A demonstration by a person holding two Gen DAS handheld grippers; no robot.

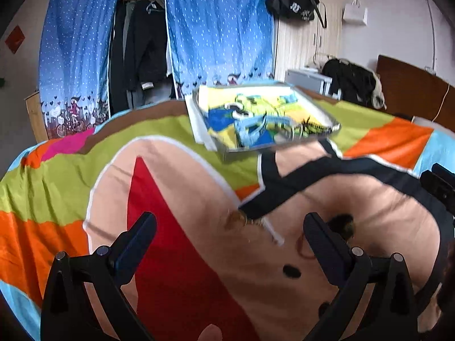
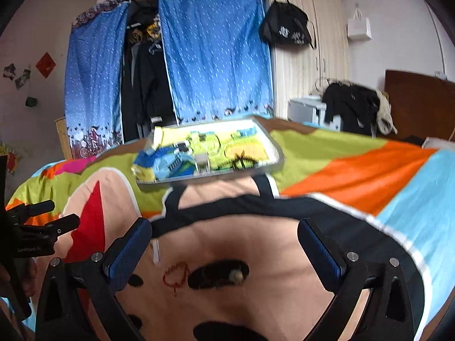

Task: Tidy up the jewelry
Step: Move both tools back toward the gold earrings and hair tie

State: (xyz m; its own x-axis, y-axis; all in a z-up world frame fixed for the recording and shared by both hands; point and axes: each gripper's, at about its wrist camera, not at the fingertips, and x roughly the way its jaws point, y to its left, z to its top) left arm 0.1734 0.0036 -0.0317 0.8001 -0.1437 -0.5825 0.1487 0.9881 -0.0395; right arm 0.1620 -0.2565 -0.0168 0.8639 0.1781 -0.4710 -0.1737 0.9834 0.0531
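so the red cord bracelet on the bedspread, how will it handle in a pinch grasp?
Probably floppy: the red cord bracelet lies in an uneven loop. Likely very light, being thin. It lies flat on the soft bedspread, so the right gripper may pinch fabric too.

Open bedspread (image 2: 355,170) lies between the gripper fingers and the tray (image 2: 273,142) farther back, broken only by a red string bracelet (image 2: 175,277) and a small bead (image 2: 236,276).
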